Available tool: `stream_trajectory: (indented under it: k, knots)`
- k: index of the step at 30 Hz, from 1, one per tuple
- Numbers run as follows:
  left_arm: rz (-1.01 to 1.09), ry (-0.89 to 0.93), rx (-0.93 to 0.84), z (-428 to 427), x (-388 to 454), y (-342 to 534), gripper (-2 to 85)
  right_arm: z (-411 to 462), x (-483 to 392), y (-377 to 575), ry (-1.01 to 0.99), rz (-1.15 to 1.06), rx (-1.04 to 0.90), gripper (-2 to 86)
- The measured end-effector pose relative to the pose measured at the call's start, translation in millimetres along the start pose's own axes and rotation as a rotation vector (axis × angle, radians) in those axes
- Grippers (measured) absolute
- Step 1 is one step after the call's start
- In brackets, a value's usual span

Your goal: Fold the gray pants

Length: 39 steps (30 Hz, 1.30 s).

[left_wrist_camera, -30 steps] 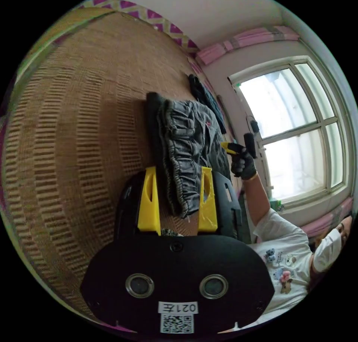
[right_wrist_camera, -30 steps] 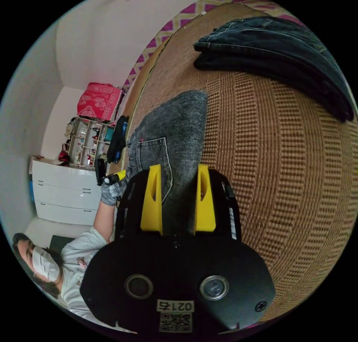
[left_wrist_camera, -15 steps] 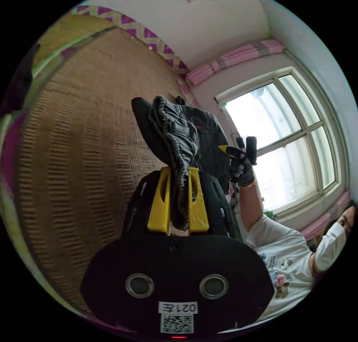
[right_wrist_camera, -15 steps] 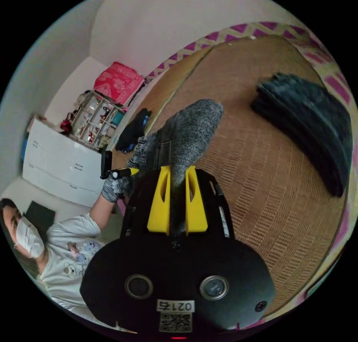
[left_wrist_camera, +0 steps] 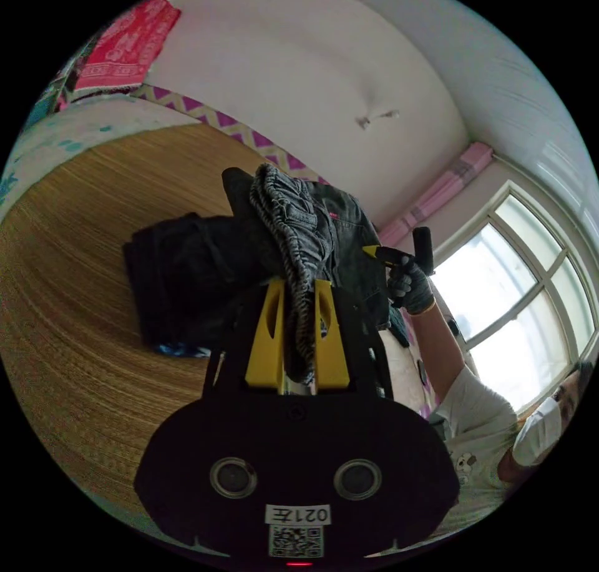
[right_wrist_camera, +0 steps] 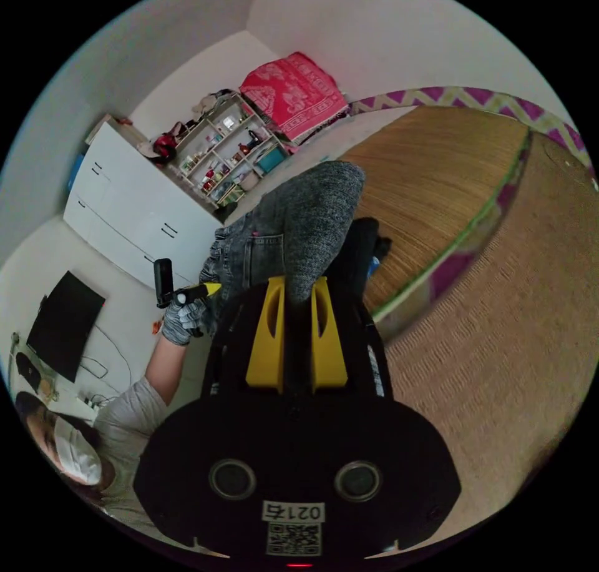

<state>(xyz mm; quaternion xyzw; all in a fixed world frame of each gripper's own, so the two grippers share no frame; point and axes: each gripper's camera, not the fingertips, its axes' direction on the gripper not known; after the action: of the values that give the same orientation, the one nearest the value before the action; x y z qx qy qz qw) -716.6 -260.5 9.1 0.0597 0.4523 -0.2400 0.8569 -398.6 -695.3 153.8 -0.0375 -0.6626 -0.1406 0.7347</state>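
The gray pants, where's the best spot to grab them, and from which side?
Probably the two ends of the folded gray pants, one claw on each. The left claw clamps the bunched elastic waistband; the right claw pinches the rounded fold end. Coming in edge-on lets both jaws close over every layer.

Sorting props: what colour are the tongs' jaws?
Yellow, clearest in the left gripper view on the left tongs.

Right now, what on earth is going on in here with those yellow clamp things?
A person is folding gray pants using a handheld gripper in each hand. The left gripper is clamped on the bunched waistband end, and the right gripper is clamped on another edge of the same pants. Both hold the pants up above the woven mat. A pile of dark clothes lies on the mat behind them.
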Motion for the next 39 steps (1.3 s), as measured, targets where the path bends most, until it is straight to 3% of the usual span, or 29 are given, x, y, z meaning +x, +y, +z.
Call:
stream_trajectory:
  k: [7,10,12,15,22,25,29,32,39]
  knots:
    - [-0.2,-0.176,-0.075,24,-107,13,8.7,117,23,-37,0.189,0.08,-0.093,10.0]
    - [-0.243,-0.016,0.097,5,-120,48,8.3,110,28,-12,0.153,0.089,-0.066,9.8]
    - [-0.237,-0.057,0.175,-12,-112,67,7.5,94,27,6,0.15,0.08,-0.062,9.6]
    - [-0.142,-0.222,0.209,-34,-74,93,5.5,57,14,44,0.213,0.027,-0.072,9.3]
    - [0.221,-0.53,-0.001,28,79,184,-0.2,-44,-32,171,0.44,-0.074,-0.023,9.6]
    - [0.311,-0.494,-0.057,73,131,232,-0.8,-89,-38,232,0.554,-0.025,0.109,9.7]
    - [0.356,-0.406,-0.122,134,184,280,-0.9,-126,-23,289,0.832,0.128,0.126,9.8]
    - [0.324,-0.365,-0.142,174,206,304,-0.9,-147,-6,314,0.969,0.198,0.081,9.8]
    - [0.29,-0.376,-0.27,252,236,351,-0.9,-102,11,283,1.149,0.038,-0.13,13.5]
